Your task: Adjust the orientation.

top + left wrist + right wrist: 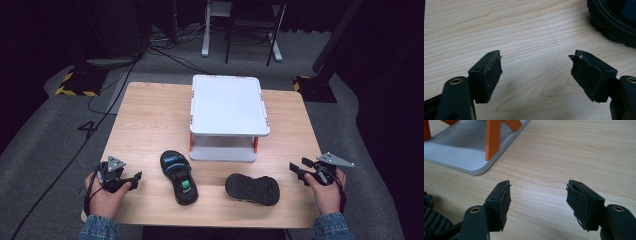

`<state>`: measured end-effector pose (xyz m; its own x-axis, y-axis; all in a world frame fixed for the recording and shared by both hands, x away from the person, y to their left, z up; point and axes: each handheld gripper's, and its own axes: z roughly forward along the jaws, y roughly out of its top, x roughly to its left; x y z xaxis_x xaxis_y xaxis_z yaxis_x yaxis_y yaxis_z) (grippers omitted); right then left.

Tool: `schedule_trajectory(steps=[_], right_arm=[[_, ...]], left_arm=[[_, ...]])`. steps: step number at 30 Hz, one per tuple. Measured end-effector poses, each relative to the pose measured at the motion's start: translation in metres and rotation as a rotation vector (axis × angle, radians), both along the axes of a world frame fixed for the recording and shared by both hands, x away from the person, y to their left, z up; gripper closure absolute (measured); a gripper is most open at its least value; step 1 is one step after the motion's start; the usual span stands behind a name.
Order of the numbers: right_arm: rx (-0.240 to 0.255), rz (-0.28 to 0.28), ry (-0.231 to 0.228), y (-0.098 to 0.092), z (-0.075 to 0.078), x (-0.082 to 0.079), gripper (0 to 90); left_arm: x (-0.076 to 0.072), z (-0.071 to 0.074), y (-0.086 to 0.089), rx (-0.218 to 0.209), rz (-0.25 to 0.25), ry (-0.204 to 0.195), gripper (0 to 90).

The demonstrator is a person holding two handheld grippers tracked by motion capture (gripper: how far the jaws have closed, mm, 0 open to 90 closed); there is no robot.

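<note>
— Where do your claws stand right now?

— My left gripper (pixel 131 178) rests at the near left corner of the table (pixel 150 120), jaws spread, nothing but bare wood between them. My right gripper (pixel 298 170) sits at the near right edge, also released and empty; along its jaws I see wood grain and, further off, the base of the white rack (pixel 456 155) with its orange posts.

— And the sandals?

— Both lie on the table between my hands. The upright sandal (pixel 178 176), the one with blue straps and a green patch, is just beside my left gripper; its dark rim shows at the top right corner of the left gripper view (pixel 614 22). The overturned sandal (pixel 252 188) lies sole up, nearer my right gripper, well apart from the first.

— So how much is done?

— Nothing yet, by my reckoning. The rack (pixel 227 107) behind them carries nothing on top, and I see nothing on its lower shelf. Neither sandal is touched.

— What's left?

— All of it, I'd say: grasping each sandal, probably righting the flipped one, and setting the pair somewhere, likely on that rack.
</note>
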<state>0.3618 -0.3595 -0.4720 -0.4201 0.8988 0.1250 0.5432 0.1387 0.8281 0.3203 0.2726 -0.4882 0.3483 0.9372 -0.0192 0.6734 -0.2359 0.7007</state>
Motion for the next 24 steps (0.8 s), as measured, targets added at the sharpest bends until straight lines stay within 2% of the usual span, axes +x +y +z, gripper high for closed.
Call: schedule_trajectory(steps=[7,10,14,15,16,18,24], right_arm=[[0.008,0.031,-0.024,0.007,0.011,-0.004,35.7],[0.006,0.086,-0.046,0.017,0.023,-0.008,35.7],[0.002,0.121,-0.061,0.027,0.032,-0.012,35.8],[0.016,0.146,-0.059,0.032,0.035,-0.014,36.1],[0.062,0.187,-0.052,0.041,0.039,-0.017,36.4],[0.074,0.201,-0.055,0.044,0.040,-0.018,36.4],[0.076,0.346,-0.036,0.074,0.050,-0.026,35.7]], left_arm=[[-0.001,0.001,0.000,0.001,0.007,-0.005,24.4],[-0.001,0.001,0.000,0.001,0.006,-0.008,24.4],[-0.001,0.001,0.002,0.003,0.009,-0.006,24.4],[-0.001,0.001,0.001,0.001,0.012,-0.007,24.4],[-0.001,0.001,0.002,0.004,0.009,-0.006,24.4],[-0.002,0.001,0.002,0.002,0.012,-0.007,24.4],[-0.001,-0.001,0.000,0.007,0.004,0.004,24.4]])
